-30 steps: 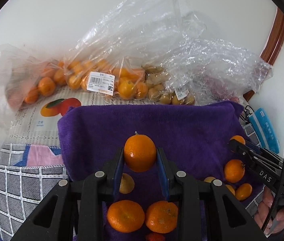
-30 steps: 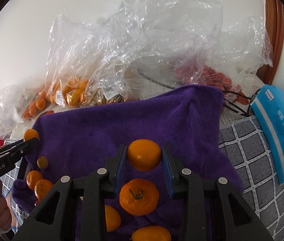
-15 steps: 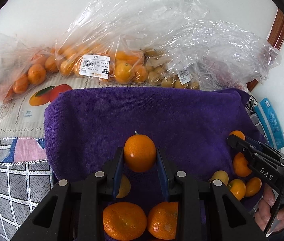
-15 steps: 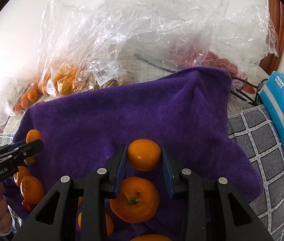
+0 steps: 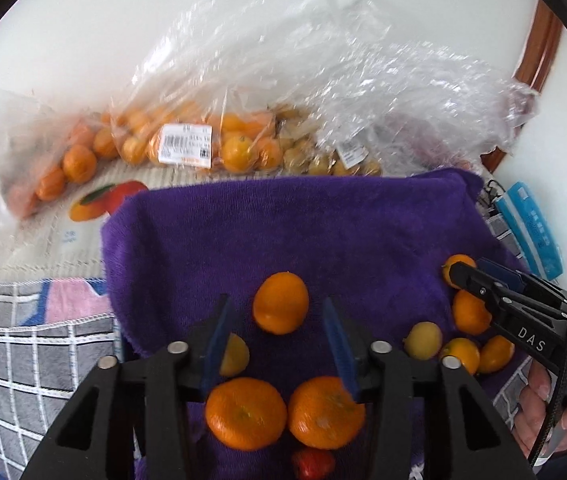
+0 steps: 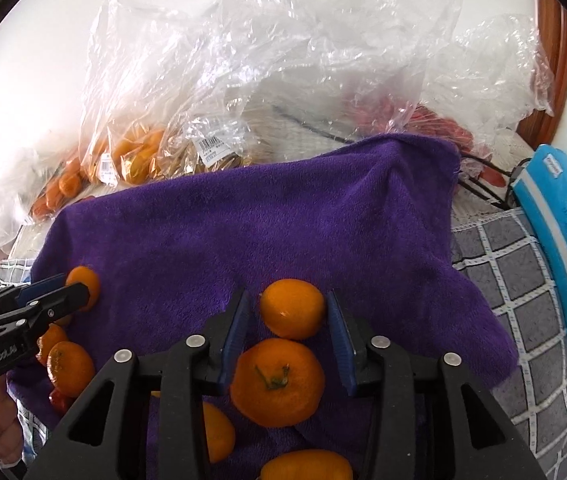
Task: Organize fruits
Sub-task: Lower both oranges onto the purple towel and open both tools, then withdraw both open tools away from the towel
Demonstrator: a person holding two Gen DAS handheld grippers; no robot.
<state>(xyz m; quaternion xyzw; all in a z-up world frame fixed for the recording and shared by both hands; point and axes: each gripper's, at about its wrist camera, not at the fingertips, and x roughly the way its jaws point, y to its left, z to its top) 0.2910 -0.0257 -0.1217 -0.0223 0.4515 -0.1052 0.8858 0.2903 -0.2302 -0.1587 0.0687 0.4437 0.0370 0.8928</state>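
A purple towel (image 5: 323,232) lies spread on the table. In the left wrist view a tangerine (image 5: 280,303) rests on it between the blue pads (image 5: 217,336) of my left gripper (image 5: 276,305); the jaws are opening and gaps show on both sides. In the right wrist view another tangerine (image 6: 292,308) sits on the towel (image 6: 283,220) inside my right gripper (image 6: 287,312), whose jaws are also opening, with a gap at the left pad (image 6: 239,322). Two tangerines (image 5: 245,414) lie under the left gripper. A stalked tangerine (image 6: 277,382) lies under the right one.
Clear plastic bags of oranges (image 5: 187,140) and other fruit (image 6: 423,120) pile up against the wall behind the towel. A blue pack (image 6: 563,240) lies to the right on a grey checked cloth (image 6: 523,340). Small fruits (image 5: 459,354) cluster at the towel's right edge.
Both grippers were shut on their tangerines; now both sets of jaws have parted and each tangerine sits on the towel. The hands have hardly moved.
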